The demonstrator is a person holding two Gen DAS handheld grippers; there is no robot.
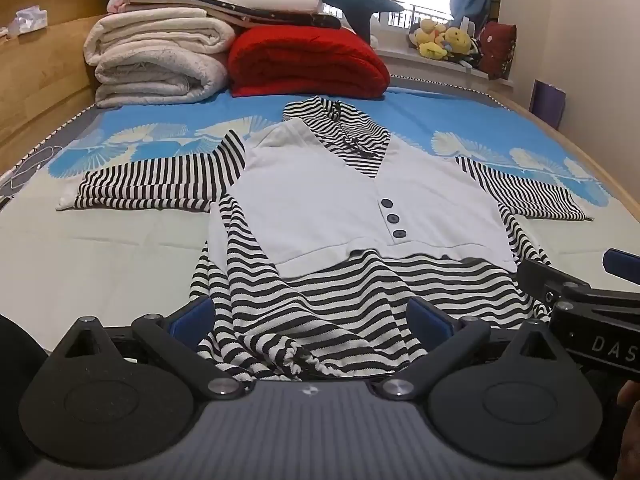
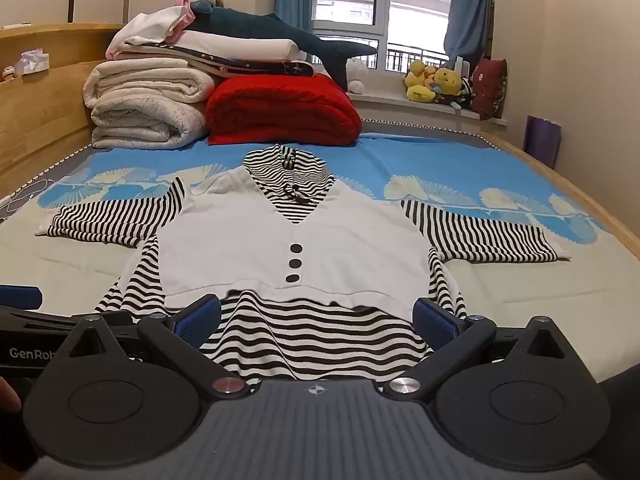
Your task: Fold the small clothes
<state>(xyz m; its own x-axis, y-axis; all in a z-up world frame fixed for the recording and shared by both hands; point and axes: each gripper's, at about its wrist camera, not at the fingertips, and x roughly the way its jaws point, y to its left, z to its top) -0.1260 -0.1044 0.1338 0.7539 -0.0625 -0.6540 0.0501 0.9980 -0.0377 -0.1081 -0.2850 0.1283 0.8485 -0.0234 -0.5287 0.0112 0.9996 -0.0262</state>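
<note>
Left wrist view first: bare bedsheet (image 1: 100,240) lies open on both sides of the striped top (image 1: 320,208), with folded blankets (image 1: 160,56) stacked well beyond its hood. It's spread flat mid-bed, sleeves out, white vest panel with three dark buttons, hem rumpled. Left gripper (image 1: 312,316) and right gripper (image 2: 316,320) tilt down at the hem, jaws wide apart, holding nothing.

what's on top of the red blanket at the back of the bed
A dark star-patterned folded cloth overhangs the red blanket, with a white folded pad and a plush shark stacked above. How far they rest on the red blanket cannot be seen; the stack hides it.
</note>
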